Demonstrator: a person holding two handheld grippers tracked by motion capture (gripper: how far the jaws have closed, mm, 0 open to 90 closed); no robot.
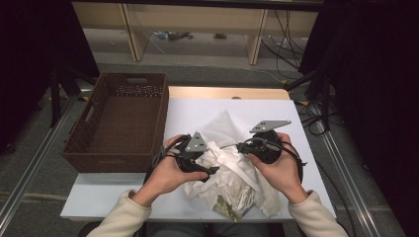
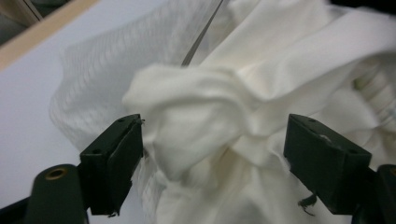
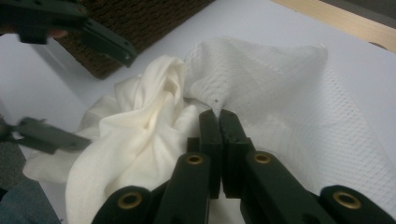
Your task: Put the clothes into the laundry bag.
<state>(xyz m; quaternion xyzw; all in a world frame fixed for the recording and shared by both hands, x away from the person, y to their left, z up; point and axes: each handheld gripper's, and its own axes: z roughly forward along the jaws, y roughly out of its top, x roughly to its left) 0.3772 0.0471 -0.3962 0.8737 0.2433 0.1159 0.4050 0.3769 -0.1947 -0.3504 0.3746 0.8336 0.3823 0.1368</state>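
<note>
- White cloth [image 1: 232, 170] lies bunched near the table's [image 1: 99, 197] front edge.
- Left tool [image 2: 212, 154] gapes wide around a cloth fold, pads clear.
- Right tool [image 3: 219, 140] is closed tight; whether it pinches cloth is unclear.

The left gripper [image 2: 212, 154] has its black jaws cut off by the bottom edge of its own view, and the bunched cream-white cloth [image 2: 201, 116] between them is blurred. Whether the shut right gripper [image 3: 219, 121] pinches the white mesh fabric [image 3: 280, 88] cannot be told; that fabric runs off the right edge.
</note>
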